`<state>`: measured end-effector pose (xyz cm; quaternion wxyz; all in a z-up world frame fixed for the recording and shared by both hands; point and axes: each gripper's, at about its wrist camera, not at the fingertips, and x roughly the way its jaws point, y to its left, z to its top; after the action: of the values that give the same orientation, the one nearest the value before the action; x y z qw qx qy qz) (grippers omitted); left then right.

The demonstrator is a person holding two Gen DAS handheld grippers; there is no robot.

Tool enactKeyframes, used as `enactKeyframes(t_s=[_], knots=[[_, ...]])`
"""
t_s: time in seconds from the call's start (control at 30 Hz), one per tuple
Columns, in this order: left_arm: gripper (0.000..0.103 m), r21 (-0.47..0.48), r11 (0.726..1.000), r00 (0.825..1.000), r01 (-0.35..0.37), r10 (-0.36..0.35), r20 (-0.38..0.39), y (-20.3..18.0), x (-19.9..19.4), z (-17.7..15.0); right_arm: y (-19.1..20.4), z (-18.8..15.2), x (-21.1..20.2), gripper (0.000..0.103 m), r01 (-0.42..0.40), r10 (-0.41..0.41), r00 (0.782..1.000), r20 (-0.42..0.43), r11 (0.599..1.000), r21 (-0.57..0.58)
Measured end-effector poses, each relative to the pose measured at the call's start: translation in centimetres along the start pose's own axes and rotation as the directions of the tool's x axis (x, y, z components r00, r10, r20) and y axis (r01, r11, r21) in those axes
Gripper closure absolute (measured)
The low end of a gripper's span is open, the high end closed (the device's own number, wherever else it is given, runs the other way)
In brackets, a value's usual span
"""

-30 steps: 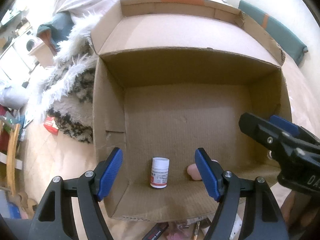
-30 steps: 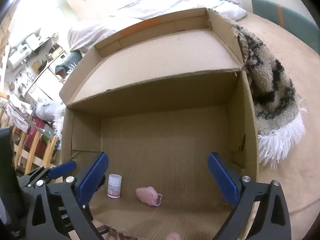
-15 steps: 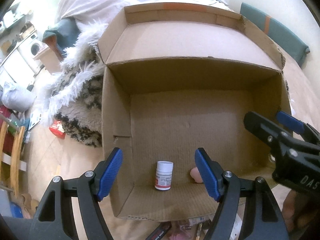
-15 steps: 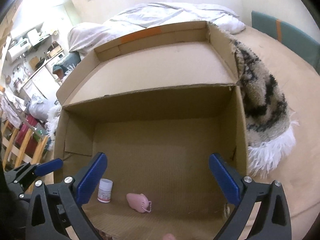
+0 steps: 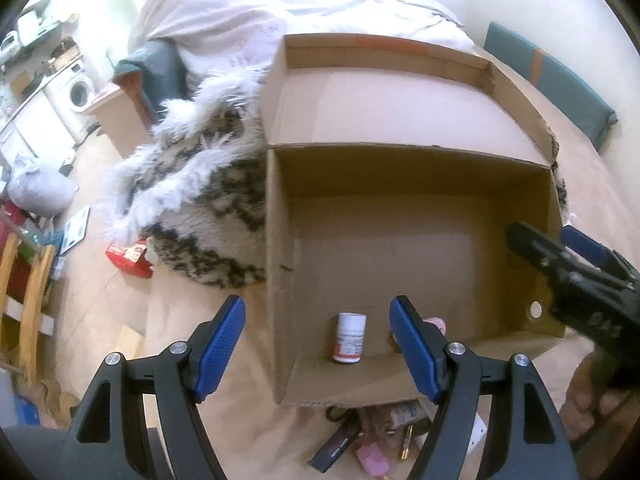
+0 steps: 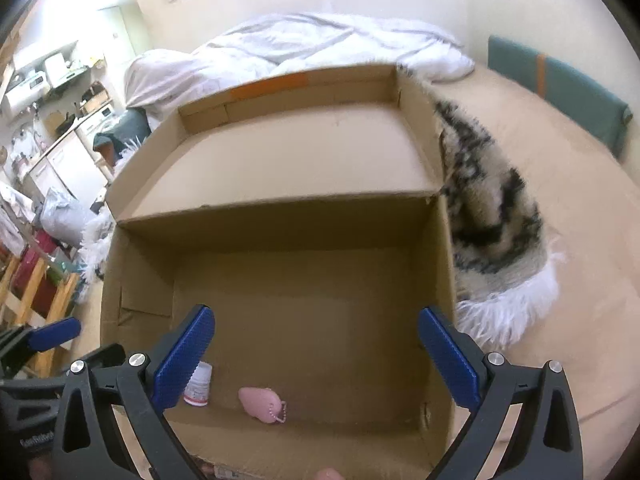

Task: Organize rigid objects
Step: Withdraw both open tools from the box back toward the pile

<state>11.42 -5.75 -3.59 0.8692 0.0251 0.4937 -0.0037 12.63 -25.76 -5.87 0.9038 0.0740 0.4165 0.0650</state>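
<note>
An open cardboard box lies on a beige surface; it also shows in the right wrist view. Inside, near the front wall, a small white bottle with a red label stands upright, and a pink pouch with a bead chain lies beside it. The bottle also shows in the right wrist view. My left gripper is open and empty above the box's front left corner. My right gripper is open and empty above the box's front part.
A shaggy black-and-white rug lies against the box's left side and shows at the right in the right wrist view. Small loose items lie before the box. A white duvet and a teal cushion lie behind.
Both grippers have pulled back and risen away from the box, which now looks smaller and lower. The left view has shifted left. Bottle and pouch have not moved.
</note>
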Motion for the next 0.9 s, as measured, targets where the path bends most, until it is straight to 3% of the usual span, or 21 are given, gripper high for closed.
enactKeyframes(t_s=[0.23, 0.43, 0.9], knots=[[0.031, -0.022, 1.000, 1.000, 0.020, -0.020, 0.002, 1.3, -1.6, -1.4, 0.5, -0.3, -2.3, 0.000, 0.008, -0.008, 0.999, 0.033, 1.000, -0.021], [0.031, -0.060, 0.997, 0.998, 0.043, -0.045, -0.041, 2.5, -1.9, -3.7, 0.8, -1.5, -4.2, 0.000, -0.013, 0.014, 1.000, 0.021, 0.999, -0.031], [0.031, -0.118, 0.991, 0.986, 0.060, -0.078, -0.148, 4.1, -0.1, -8.0, -1.6, -7.5, -6.1, 0.000, -0.044, 0.063, 0.989, -0.137, 0.990, 0.134]])
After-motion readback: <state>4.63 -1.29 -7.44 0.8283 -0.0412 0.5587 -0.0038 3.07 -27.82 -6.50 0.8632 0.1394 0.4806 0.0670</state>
